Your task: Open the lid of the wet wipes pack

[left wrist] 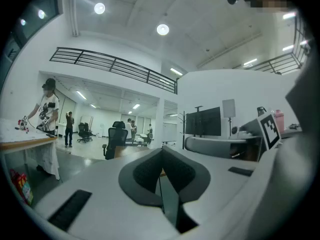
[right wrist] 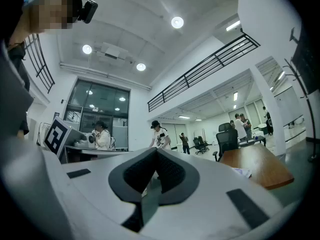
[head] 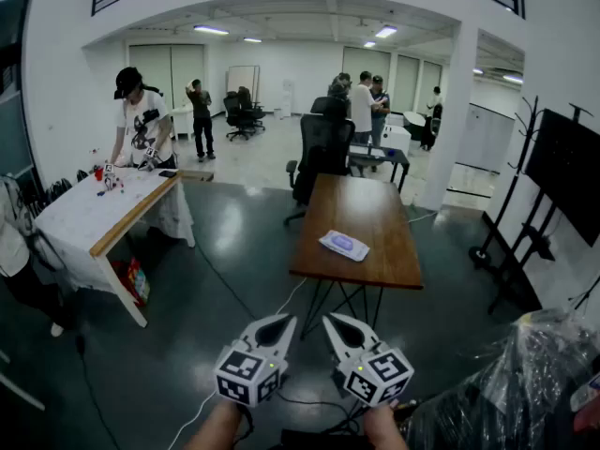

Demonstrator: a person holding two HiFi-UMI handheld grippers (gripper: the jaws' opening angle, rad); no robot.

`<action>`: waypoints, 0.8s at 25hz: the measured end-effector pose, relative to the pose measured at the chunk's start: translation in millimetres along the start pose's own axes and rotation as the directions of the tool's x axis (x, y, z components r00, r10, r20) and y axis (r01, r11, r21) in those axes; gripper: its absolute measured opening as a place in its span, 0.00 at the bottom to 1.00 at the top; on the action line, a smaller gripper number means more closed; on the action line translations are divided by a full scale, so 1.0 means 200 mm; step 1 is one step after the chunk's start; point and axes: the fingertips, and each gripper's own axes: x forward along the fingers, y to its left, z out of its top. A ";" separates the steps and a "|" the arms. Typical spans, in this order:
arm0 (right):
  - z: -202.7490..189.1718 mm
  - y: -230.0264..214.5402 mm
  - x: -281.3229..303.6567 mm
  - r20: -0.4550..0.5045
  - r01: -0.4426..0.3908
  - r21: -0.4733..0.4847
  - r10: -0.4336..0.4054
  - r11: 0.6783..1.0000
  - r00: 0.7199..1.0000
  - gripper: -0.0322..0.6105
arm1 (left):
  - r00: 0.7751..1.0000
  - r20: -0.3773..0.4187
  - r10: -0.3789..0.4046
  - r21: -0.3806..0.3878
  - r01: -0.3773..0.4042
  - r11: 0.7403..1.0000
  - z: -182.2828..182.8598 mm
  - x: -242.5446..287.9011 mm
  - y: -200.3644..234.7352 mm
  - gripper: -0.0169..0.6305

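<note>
The wet wipes pack [head: 344, 245], flat and white with a bluish label, lies near the front of a brown wooden table [head: 375, 261]. It also shows small at the table's near edge in the right gripper view, wet wipes pack [right wrist: 243, 172]. Both grippers are held level over the dark floor, well short of the table. My left gripper [head: 283, 322] has its jaws together with nothing between them, as in its own view, left gripper [left wrist: 161, 153]. My right gripper [head: 334, 321] is likewise shut and empty, right gripper [right wrist: 156, 153].
A black office chair [head: 319, 153] stands at the table's far end. A white-covered table [head: 89, 218] with a person [head: 141, 120] at it is on the left. A screen on a stand [head: 562, 172] is at the right, and a plastic-wrapped heap [head: 511, 382] lies by my right hand.
</note>
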 end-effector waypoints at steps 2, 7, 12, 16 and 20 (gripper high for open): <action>-0.01 -0.01 0.00 0.005 -0.005 0.002 0.005 1.000 1.000 0.07 | 1.000 -0.004 0.002 0.001 -0.002 1.000 0.00 0.01 0.00 0.03; 0.00 -0.04 -0.01 0.011 -0.012 -0.005 0.012 1.000 1.000 0.07 | 1.000 -0.006 0.010 0.007 -0.010 1.000 0.00 0.05 -0.02 0.03; 0.01 -0.09 -0.04 0.019 -0.017 -0.006 0.017 1.000 1.000 0.07 | 1.000 -0.012 0.021 0.011 -0.021 1.000 -0.01 0.09 -0.06 0.03; 0.02 -0.16 -0.07 0.017 -0.027 -0.016 0.027 1.000 0.999 0.07 | 0.999 -0.021 0.045 0.020 -0.045 0.999 -0.03 0.15 -0.09 0.03; 0.04 -0.25 -0.11 0.028 -0.050 -0.023 0.050 0.999 0.998 0.07 | 0.997 -0.019 0.076 0.037 -0.075 0.996 -0.02 0.24 -0.14 0.03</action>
